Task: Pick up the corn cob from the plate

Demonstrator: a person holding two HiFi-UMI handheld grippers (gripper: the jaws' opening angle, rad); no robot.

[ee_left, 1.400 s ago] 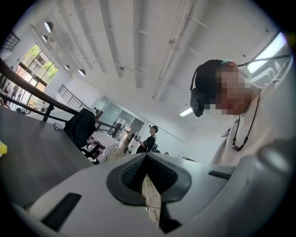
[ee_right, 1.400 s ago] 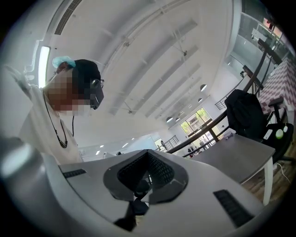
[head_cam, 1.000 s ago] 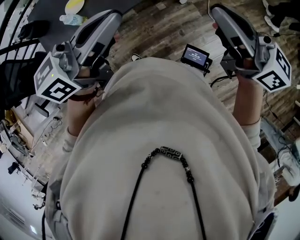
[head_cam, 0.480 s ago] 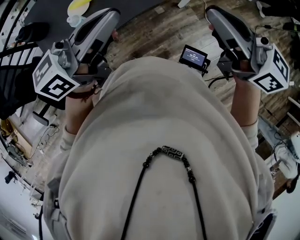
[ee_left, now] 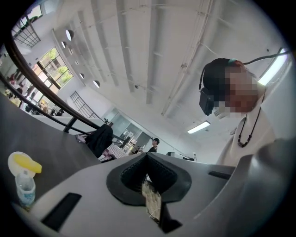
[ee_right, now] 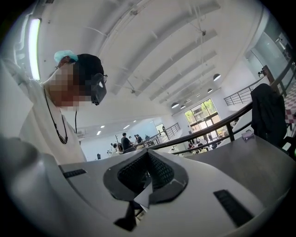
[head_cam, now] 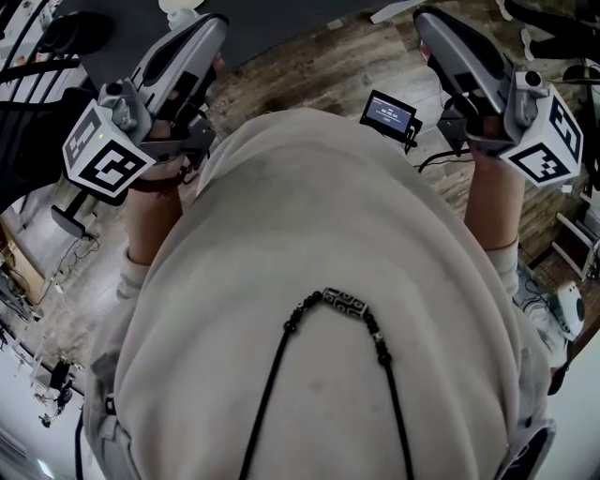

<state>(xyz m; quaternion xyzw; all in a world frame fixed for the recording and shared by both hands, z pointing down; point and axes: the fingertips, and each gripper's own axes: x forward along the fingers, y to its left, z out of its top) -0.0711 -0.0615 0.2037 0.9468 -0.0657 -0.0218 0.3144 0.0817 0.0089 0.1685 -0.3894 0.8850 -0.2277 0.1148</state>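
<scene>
In the left gripper view a yellow thing, possibly the corn cob, lies on a pale round plate far off at the left on a dark table. My left gripper is well short of it, its dark pads together with nothing between them. From the head view it shows at the upper left, held level in front of the person's chest. My right gripper is at the upper right, also level. Its pads are closed and hold nothing. The head view shows no plate or corn.
A clear water bottle stands beside the plate. The dark table's edge lies ahead over a wooden floor. A small screen hangs at the person's chest. A black jacket drapes over a chair by a railing.
Both grippers drifted a little as the person moved. The yellow plate seen at the top left of the head view has slid out of that view, and the dark table now fills more of the top.
</scene>
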